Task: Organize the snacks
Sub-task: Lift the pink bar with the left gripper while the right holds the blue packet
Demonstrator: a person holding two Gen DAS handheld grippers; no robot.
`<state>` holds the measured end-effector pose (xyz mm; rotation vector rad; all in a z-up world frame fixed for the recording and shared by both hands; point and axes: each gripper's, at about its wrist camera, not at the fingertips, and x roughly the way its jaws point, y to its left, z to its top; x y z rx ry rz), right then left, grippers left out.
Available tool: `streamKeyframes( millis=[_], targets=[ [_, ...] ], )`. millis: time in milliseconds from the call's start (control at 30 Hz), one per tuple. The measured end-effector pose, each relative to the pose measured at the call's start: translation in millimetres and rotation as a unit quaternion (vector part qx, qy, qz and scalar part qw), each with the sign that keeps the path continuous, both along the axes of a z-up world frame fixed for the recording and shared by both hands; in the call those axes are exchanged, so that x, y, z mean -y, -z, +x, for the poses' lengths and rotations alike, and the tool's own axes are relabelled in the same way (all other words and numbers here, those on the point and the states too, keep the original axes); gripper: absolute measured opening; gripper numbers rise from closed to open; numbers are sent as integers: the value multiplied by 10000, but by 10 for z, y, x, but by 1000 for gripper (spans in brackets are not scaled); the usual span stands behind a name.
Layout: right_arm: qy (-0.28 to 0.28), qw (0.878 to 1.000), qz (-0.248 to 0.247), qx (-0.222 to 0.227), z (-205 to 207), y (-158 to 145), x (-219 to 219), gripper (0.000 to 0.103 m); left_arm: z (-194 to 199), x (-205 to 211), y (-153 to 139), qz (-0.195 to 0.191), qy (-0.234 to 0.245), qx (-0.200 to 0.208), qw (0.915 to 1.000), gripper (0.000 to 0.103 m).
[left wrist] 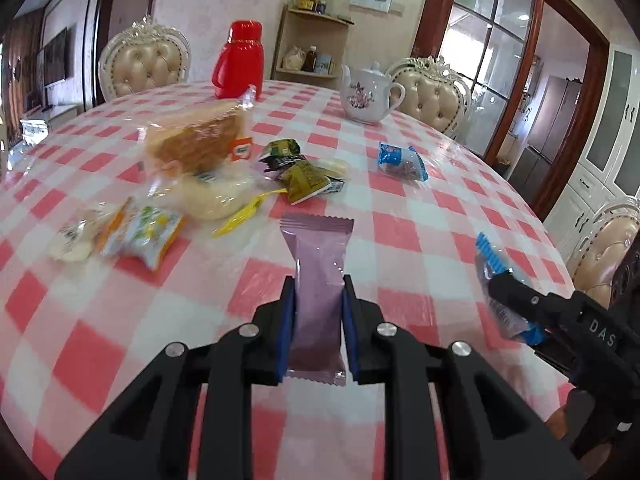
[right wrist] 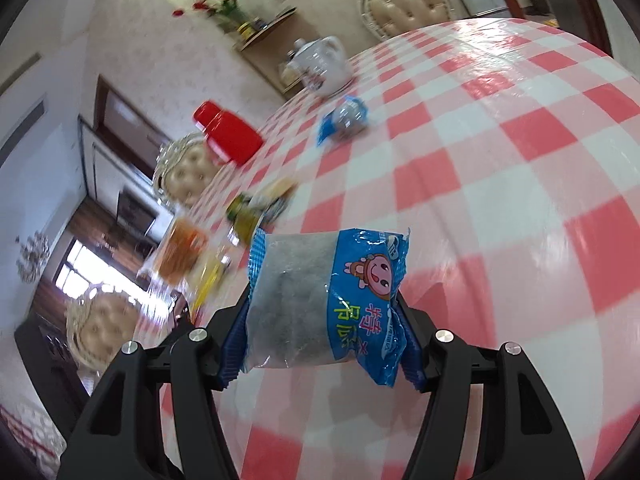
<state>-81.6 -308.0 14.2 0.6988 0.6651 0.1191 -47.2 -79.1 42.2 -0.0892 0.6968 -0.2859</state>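
Left hand-held gripper (left wrist: pixel 319 292) clamps purple packet (left wrist: pixel 318 276); right hand-held gripper (right wrist: pixel 322 320) clamps blue packet (right wrist: pixel 324 300).

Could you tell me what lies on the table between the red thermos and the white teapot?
Nothing: in the left wrist view, only bare checked tablecloth runs between the red thermos and the white teapot.

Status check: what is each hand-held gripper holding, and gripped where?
Left hand-held gripper clamps the purple snack packet across its lower half, sides pinched. Right hand-held gripper clamps the blue snack packet across its middle, by both crimped ends.
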Motion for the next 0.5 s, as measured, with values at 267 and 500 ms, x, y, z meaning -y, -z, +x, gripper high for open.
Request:
streamKeyframes(
  millis=[267,500],
  targets=[
    [-424,9988,-259,24,-356,-42,-280,61,-419,-220,-88,217,-140,-78,9996,22],
    [-747,9965,-375,19,-586,-56,-552,61,-852,-493,-140,343,-172,-115,9992,22]
  ],
)
